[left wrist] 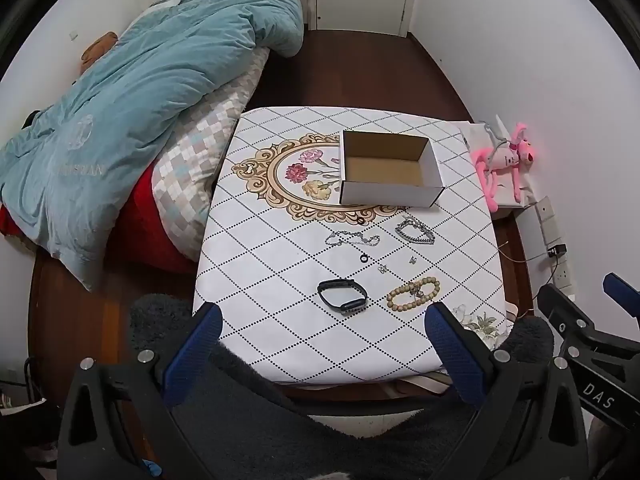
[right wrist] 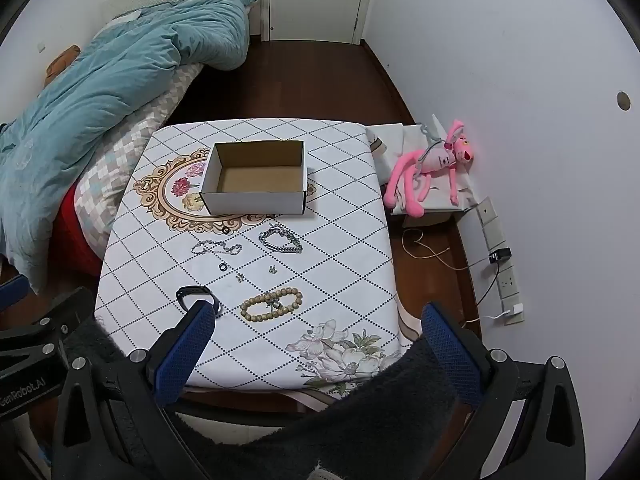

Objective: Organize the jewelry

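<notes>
An empty open cardboard box (left wrist: 390, 170) (right wrist: 256, 178) stands on the patterned table (left wrist: 280, 280) (right wrist: 340, 240). In front of it lie a thin silver chain (left wrist: 352, 238) (right wrist: 216, 248), a thick silver bracelet (left wrist: 416, 230) (right wrist: 280, 240), a black ring (left wrist: 364, 258) (right wrist: 223, 267), another ring (left wrist: 361, 221) (right wrist: 225, 231), small earrings (left wrist: 412, 260) (right wrist: 273, 269), a black wristband (left wrist: 342, 296) (right wrist: 188, 294) and a wooden bead bracelet (left wrist: 414, 292) (right wrist: 270, 304). My left gripper (left wrist: 324, 344) and my right gripper (right wrist: 316, 340) are open and empty, above the table's near edge.
A bed with a blue duvet (left wrist: 132, 112) (right wrist: 100, 92) lies left of the table. A pink plush toy (left wrist: 508, 160) (right wrist: 432, 168) lies on a box at the right wall, beside a power strip and cables (right wrist: 500, 264). Dark wooden floor lies beyond the table.
</notes>
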Motion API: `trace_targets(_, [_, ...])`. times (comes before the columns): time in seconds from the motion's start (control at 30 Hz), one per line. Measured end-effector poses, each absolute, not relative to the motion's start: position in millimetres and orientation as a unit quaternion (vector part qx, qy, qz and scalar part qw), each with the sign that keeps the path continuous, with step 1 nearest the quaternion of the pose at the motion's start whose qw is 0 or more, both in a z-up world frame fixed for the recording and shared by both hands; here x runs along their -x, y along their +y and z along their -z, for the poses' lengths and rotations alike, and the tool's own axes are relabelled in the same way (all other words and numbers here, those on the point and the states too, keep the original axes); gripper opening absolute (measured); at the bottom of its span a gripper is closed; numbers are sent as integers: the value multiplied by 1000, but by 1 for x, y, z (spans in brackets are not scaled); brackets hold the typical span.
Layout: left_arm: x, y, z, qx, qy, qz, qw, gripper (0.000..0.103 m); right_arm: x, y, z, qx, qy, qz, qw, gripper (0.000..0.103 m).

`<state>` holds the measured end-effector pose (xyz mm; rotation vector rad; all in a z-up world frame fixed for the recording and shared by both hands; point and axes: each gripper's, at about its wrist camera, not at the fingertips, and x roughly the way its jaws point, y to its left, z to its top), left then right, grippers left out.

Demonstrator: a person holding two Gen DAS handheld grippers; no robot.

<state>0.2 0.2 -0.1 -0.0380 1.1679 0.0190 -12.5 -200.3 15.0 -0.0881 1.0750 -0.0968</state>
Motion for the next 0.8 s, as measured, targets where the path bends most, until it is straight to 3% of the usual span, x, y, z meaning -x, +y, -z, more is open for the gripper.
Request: trace_targets(0.8, [3, -9, -3, 20, 547, -7, 837, 103, 16, -203, -18, 39, 509, 43, 859, 103])
